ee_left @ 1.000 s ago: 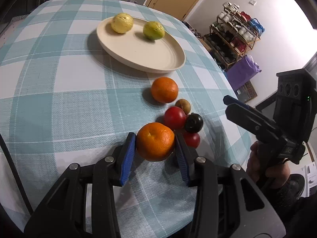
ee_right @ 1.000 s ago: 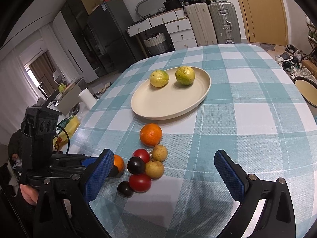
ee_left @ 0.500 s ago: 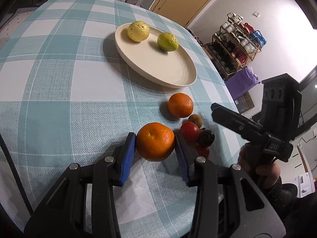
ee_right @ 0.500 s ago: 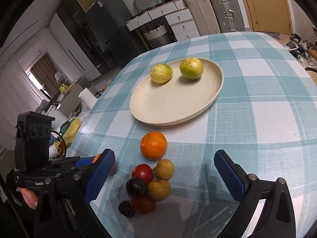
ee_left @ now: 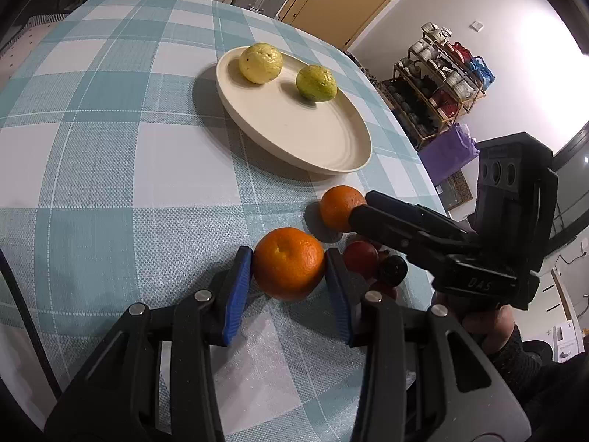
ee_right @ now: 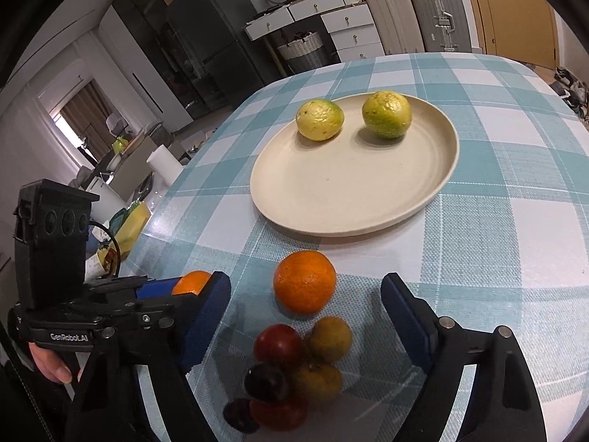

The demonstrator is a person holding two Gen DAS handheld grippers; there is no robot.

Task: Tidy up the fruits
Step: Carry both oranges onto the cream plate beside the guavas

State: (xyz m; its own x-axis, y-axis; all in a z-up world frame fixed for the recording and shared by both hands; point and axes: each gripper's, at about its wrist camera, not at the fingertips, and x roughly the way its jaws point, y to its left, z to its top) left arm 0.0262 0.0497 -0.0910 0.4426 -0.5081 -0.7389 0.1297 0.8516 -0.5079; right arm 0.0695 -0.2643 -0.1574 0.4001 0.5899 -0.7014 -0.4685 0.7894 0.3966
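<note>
My left gripper (ee_left: pixel 289 283) is shut on an orange (ee_left: pixel 289 262) and holds it just above the cloth; the orange also shows in the right wrist view (ee_right: pixel 191 282). My right gripper (ee_right: pixel 305 305) is open, its fingers either side of a second orange (ee_right: pixel 304 281) that lies on the table (ee_left: pixel 110 169). A cream plate (ee_right: pixel 353 188) beyond holds two yellow-green fruits (ee_right: pixel 319 119) (ee_right: pixel 386 114). A cluster of small red, dark and brown fruits (ee_right: pixel 291 364) lies just in front of the right gripper.
The round table has a teal checked cloth. Its edge drops off to the left in the right wrist view (ee_right: pixel 154 228). A shelf rack (ee_left: pixel 441 73), suitcases (ee_right: pixel 416 11) and drawers (ee_right: pixel 331 18) stand around the room.
My left gripper has carried its orange forward, towards the plate. My right gripper has moved forward over the fruit cluster and now straddles the second orange.
</note>
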